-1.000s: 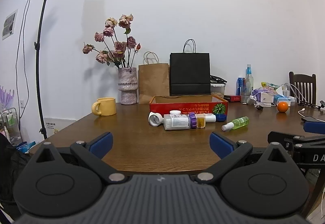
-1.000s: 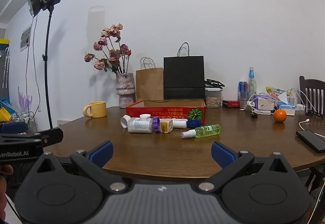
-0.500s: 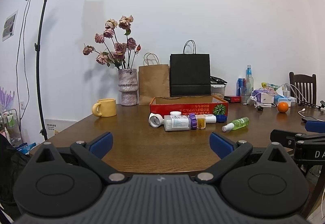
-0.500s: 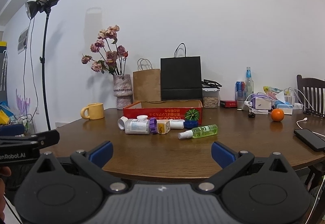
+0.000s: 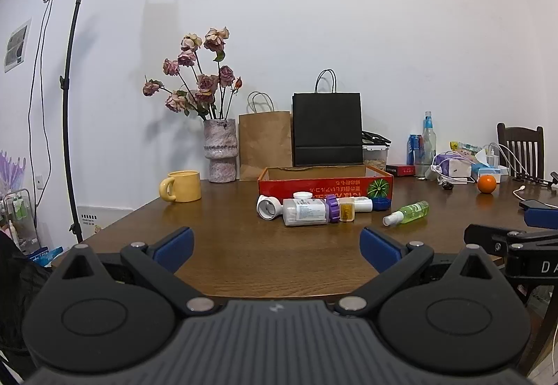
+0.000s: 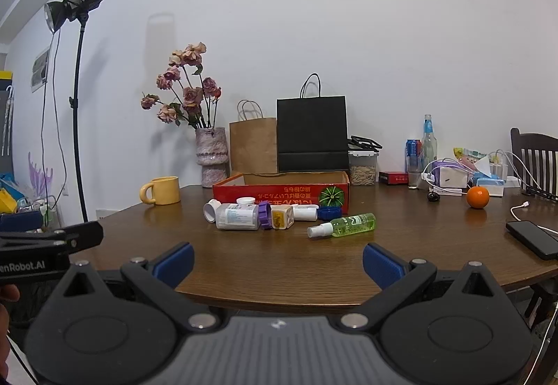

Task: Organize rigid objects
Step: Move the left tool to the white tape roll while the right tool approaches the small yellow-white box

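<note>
Item one, my left gripper point(image 5: 275, 245): I am holding it at the near edge of the wooden table point(image 5: 244, 256) with its blue pads spread wide, gripping nothing and touching nothing. Item two, my right gripper point(image 6: 278, 256): I am keeping it likewise spread wide and empty, short of the table's near edge. Item three, the task's things: a white bottle with a purple cap point(image 6: 242, 216) is lying on its side beside a small yellow container point(image 6: 281, 216), with a green spray bottle point(image 6: 343, 225) lying just to their right, all grouped in front of the red box point(image 6: 282, 191), mid-table and well apart from both grippers. Change against the earlier frames: in the right view the whole group is sitting lower and a little further right than half a second ago; the left view is reading almost unchanged, and both grippers are staying open.
</note>
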